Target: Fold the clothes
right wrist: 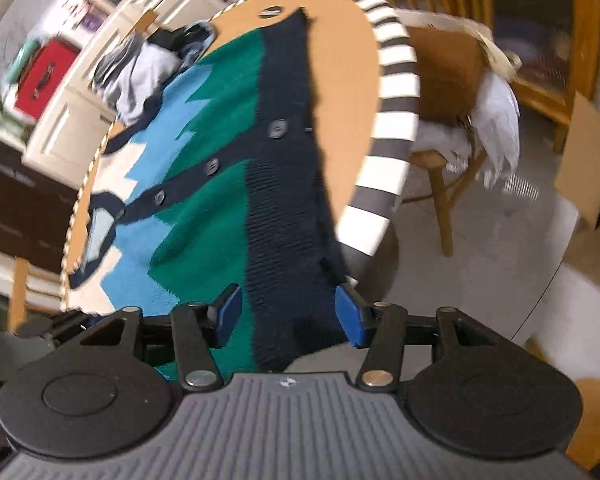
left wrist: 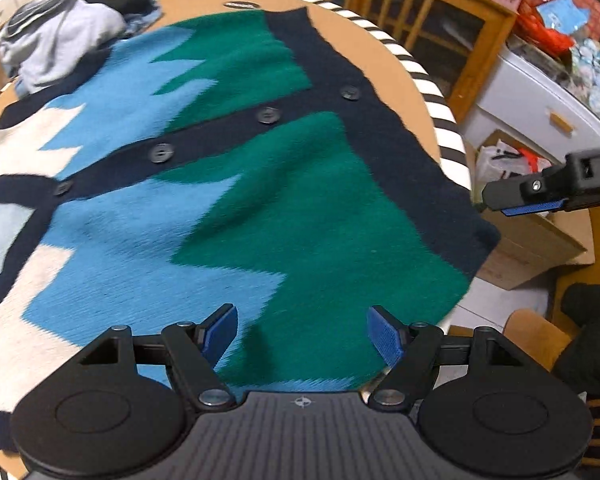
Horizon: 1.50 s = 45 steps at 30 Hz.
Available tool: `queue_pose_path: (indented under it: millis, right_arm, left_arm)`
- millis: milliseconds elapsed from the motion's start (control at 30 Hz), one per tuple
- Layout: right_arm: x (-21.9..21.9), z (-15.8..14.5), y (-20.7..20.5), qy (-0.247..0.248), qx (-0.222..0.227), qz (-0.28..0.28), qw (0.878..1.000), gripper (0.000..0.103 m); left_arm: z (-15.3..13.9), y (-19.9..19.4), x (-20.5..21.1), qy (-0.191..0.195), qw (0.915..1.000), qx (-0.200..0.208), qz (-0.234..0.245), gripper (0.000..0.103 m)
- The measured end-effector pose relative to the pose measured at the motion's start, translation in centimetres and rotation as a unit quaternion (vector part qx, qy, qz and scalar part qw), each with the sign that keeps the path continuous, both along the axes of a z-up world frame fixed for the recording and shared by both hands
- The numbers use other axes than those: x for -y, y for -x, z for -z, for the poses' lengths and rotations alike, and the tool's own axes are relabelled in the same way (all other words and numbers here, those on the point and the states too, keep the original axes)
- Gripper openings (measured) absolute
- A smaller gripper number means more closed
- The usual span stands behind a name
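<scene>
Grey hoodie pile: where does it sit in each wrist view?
Left wrist: grey hoodie pile upper left, at the table's far edge beyond the cardigan.
Right wrist: grey hoodie pile upper left, same far edge.
Shared landmark: the cardigan's dark button band.

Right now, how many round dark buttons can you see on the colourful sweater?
4, in a row along the navy strip of the blue, green and cream knitted cardigan: near the neckline, next, third, last by the hem band. More may be hidden.
</scene>
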State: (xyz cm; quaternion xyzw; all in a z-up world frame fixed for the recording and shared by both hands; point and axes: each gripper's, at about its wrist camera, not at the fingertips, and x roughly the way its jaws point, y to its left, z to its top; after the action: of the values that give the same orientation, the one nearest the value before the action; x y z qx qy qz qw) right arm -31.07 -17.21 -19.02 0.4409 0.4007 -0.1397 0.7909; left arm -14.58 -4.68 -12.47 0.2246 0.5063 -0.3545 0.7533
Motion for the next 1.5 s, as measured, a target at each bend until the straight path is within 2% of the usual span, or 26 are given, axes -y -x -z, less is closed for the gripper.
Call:
queue_pose_path:
  millis: [133,233,367,400,433,500,533,633,867,1000,1200,1300,1333,1367,1500]
  right_arm:
    - [1.3,1.5,1.4,-0.034,0.001,0.016,0.999,0.060]
    - [1.8,3.4,1.8,-0.074,0.004,0.020,0.997,0.070]
    - [1.9,5.3,1.1,-0.102,0.016,0.013,0.995,0.071]
    - [1.8,5.6,0.8,-0.106,0.022,0.016,0.994,0.069]
    - [1.7,5.7,0.6,-0.111,0.032,0.015,0.993,0.059]
    - [1.5,5.7,0.3,-0.126,0.053,0.007,0.991,0.055]
    - [1.4,5.5,0.2,-0.125,0.054,0.006,0.991,0.054]
    - [1.3,4.6,0.0,-0.101,0.038,-0.002,0.994,0.040]
    - [1.3,2.6,-0.1,-0.101,0.066,-0.015,0.993,0.039]
    - [1.3,3.5,-1.1,-0.106,0.048,-0.019,0.993,0.039]
    - [0.9,4.1,-2.2,-0.113,0.050,-0.021,0.992,0.039]
    - [0.7,4.0,-2.9,-0.098,0.042,-0.026,0.994,0.029]
    - [0.6,3.9,-3.1,-0.090,0.037,-0.030,0.995,0.018]
    - [0.5,3.8,-3.3,-0.081,0.033,-0.033,0.996,0.014]
    - [0.2,3.2,-3.7,-0.061,0.030,-0.044,0.997,0.010]
  left_arm:
    - [0.8,0.2,1.1,-0.005,1.0000,-0.007,0.002,0.074]
    - [1.1,0.3,1.5,-0.009,0.9999,-0.009,0.001,0.074]
    - [1.4,0.3,1.9,-0.016,0.9999,-0.006,0.000,0.074]
    - [1.4,0.4,1.9,-0.018,0.9998,-0.005,0.000,0.074]
    - [1.4,0.4,2.0,-0.020,0.9998,-0.004,0.000,0.074]
    - [1.4,0.5,2.0,-0.022,0.9998,-0.003,0.000,0.074]
    - [1.4,0.5,2.0,-0.023,0.9997,-0.002,0.000,0.074]
    - [1.3,0.5,2.0,-0.022,0.9998,-0.002,-0.001,0.074]
    - [1.3,0.4,2.0,-0.019,0.9998,-0.005,-0.004,0.074]
    - [1.2,0.5,2.1,-0.020,0.9998,-0.005,-0.001,0.074]
    - [1.3,0.5,2.0,-0.021,0.9998,-0.007,-0.003,0.075]
    - [1.3,0.4,2.0,-0.021,0.9997,-0.006,-0.006,0.075]
    - [1.3,0.4,2.0,-0.021,0.9997,-0.006,-0.007,0.075]
    - [1.2,0.4,2.0,-0.021,0.9997,-0.006,-0.008,0.075]
    - [1.1,0.1,1.7,-0.020,0.9997,-0.004,-0.013,0.075]
